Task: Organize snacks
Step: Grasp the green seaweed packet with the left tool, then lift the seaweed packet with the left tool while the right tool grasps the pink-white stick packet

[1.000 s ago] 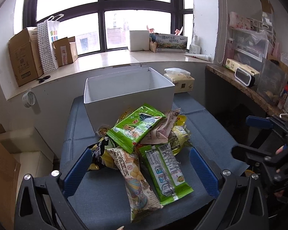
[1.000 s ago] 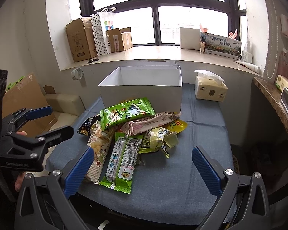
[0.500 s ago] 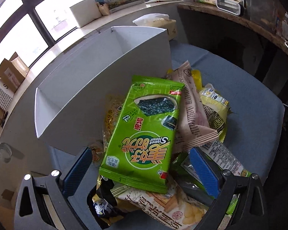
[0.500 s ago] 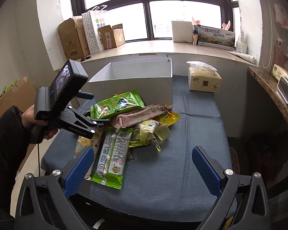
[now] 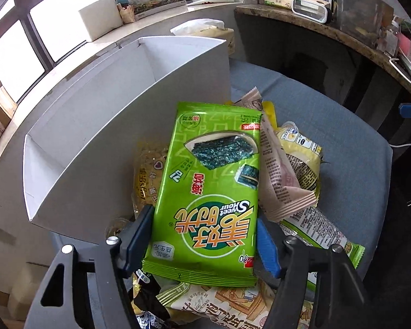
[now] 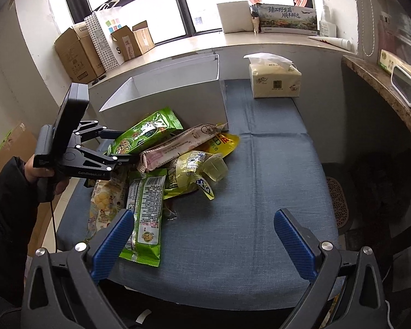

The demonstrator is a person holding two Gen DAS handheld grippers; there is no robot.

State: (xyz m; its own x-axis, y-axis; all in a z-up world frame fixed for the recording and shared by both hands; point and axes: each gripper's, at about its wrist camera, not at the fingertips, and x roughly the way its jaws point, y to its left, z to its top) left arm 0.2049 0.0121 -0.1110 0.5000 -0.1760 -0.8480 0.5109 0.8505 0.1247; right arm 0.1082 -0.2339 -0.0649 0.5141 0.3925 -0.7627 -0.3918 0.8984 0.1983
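Left tongs (image 5: 205, 242) closing around green seaweed packet (image 5: 211, 192); right tongs (image 6: 202, 242) wide apart

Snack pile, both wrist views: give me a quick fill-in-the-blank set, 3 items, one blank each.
1. The left gripper is closing its jaws around the ____ seaweed packet.
2. Behind the snack pile stands an open white ____, with no snacks visible inside.
3. The right gripper has ____ between its fingers, over the blue table cover.

Missing words: green; box; nothing
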